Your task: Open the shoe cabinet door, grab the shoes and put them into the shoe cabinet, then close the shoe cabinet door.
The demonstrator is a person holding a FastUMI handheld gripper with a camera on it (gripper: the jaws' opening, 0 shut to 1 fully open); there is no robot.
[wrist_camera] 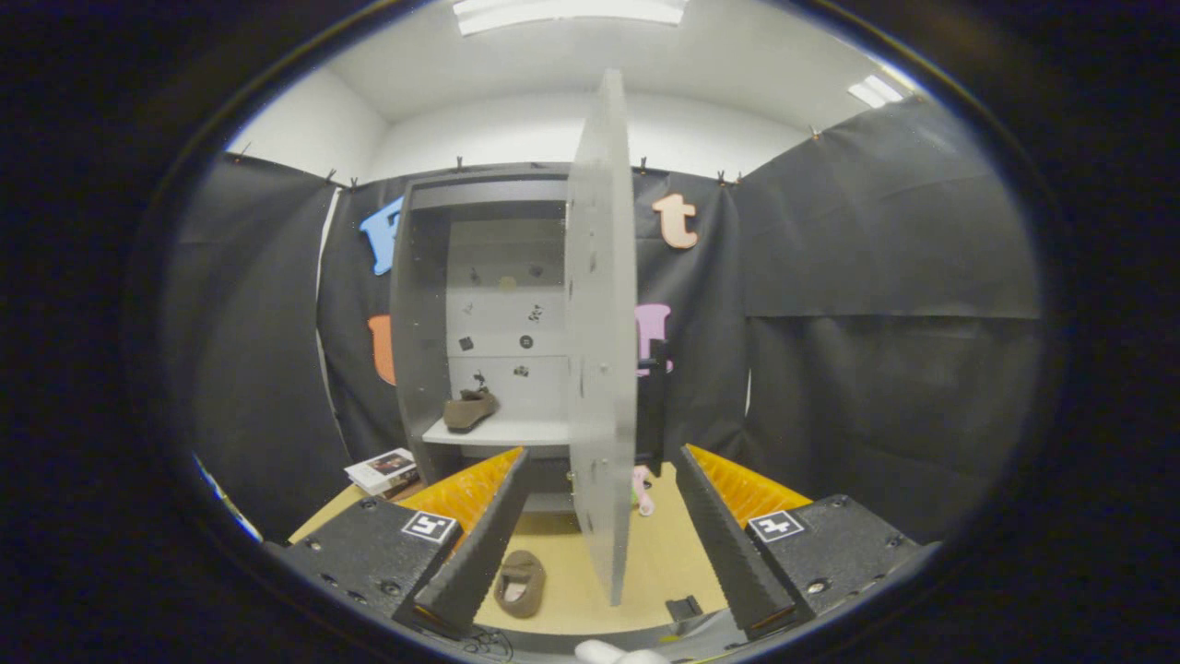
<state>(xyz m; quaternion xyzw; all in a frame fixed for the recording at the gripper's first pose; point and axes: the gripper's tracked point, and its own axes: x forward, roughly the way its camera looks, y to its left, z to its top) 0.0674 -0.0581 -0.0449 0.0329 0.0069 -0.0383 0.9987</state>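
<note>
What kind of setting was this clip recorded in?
Probably a staged recording booth, not a real home: black cloth walls hang from clips around a grey shoe cabinet with its door open. One brown shoe sits on its shelf, another lies between the open gripper fingers.

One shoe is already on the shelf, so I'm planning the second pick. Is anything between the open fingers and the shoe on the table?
Nothing visible blocks it. The gripper is open, and the brown shoe lies on the table between its fingers, close to the left one. The open cabinet door hangs edge-on just beside the shoe, so watch it during the approach.
</note>
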